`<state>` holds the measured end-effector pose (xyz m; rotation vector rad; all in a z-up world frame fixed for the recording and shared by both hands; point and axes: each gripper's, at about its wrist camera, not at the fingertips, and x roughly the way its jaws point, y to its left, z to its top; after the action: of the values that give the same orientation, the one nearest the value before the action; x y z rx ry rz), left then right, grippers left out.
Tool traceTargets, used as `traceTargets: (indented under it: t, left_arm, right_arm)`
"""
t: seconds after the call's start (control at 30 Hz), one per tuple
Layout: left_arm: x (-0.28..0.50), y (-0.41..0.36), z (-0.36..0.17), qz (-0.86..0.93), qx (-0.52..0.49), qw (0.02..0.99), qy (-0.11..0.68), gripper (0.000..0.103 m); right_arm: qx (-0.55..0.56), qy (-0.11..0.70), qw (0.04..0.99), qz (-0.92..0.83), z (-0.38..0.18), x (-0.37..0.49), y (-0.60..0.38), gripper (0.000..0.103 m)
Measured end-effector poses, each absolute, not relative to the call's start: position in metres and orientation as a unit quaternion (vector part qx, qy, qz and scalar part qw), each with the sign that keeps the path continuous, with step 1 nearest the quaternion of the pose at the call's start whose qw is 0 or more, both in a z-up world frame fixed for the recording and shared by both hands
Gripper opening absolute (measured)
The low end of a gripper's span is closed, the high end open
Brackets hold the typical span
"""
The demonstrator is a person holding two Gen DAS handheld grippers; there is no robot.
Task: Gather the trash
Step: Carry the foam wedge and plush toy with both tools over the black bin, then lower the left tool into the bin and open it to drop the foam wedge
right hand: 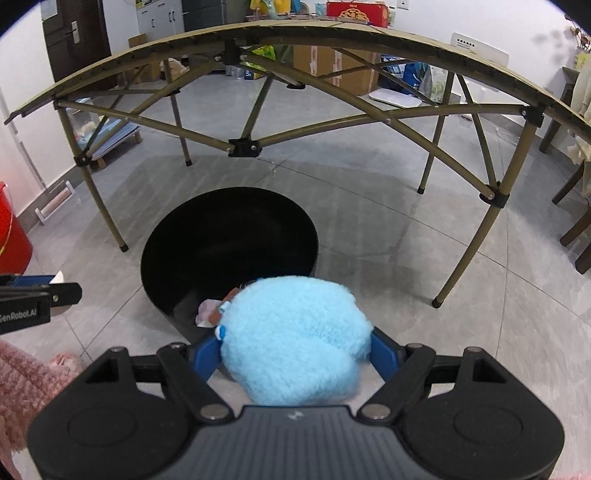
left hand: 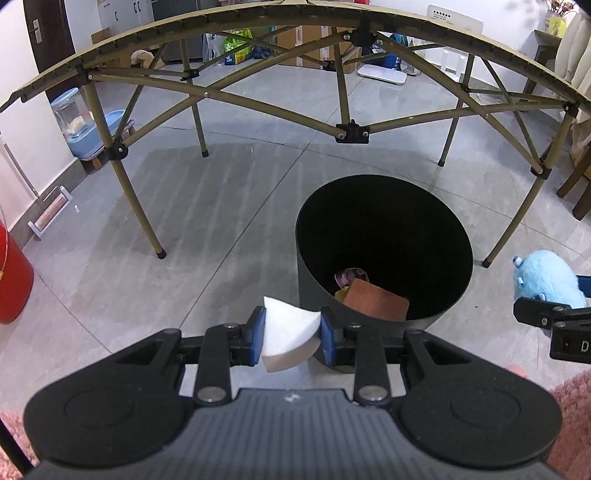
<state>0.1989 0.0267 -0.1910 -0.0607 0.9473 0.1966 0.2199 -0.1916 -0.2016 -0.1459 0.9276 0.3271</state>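
Left wrist view: big folding table (left hand: 207, 94) stands on grey floor (left hand: 207, 221). Black bin (left hand: 310, 280) sits in front of table, w/ brown box (left hand: 373, 299) + other scraps inside. Left gripper (left hand: 291, 330) squeezes white sponge wedge (left hand: 290, 332) tight, just beside bin rim. Right wrist view: right gripper (right hand: 291, 350) holds fluffy blue toy (right hand: 295, 339), jaws wide around it, near bin edge.

bin (left hand: 384, 236) mouth: open, wrappers at bottom | above bin: tabletop (left hand: 295, 7) frame bars cross | right: table leg (right hand: 469, 240) | floor (left hand: 203, 221) left: bare
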Motion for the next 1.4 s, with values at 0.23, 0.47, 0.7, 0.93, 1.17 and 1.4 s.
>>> traceTargets:
  t: [0.23,0.47,0.7,0.93,1.17,1.4]
  left_arm:
    - [0.21,0.026,-0.189,0.107,-0.021,0.883,0.457,0.031]
    - [0.238,0.013,-0.178,0.104,-0.014,0.889,0.446,0.031]
    - [0.269,-0.005,-0.175,0.095,-0.013,0.892,0.442,0.031]
    - [0.301,-0.015,-0.174,0.092,-0.03,0.887,0.451,0.031]
    - [0.328,-0.024,-0.177,0.1,-0.042,0.873,0.475,0.031]
    - [0.355,-0.032,-0.191,0.109,-0.06,0.85,0.512,0.031]
  right_arm:
    - [-0.069,0.443,0.882,0.142,-0.201,0.229,-0.193,0.08]
    - [-0.074,0.429,0.891,0.127,-0.192,0.246,-0.193,0.08]
    - [-0.065,0.428,0.894,0.117,-0.188,0.27,-0.196,0.08]
    - [-0.057,0.422,0.899,0.099,-0.181,0.291,-0.206,0.08]
    - [-0.035,0.427,0.899,0.089,-0.175,0.32,-0.219,0.08]
    - [-0.03,0.431,0.899,0.073,-0.173,0.348,-0.233,0.08]
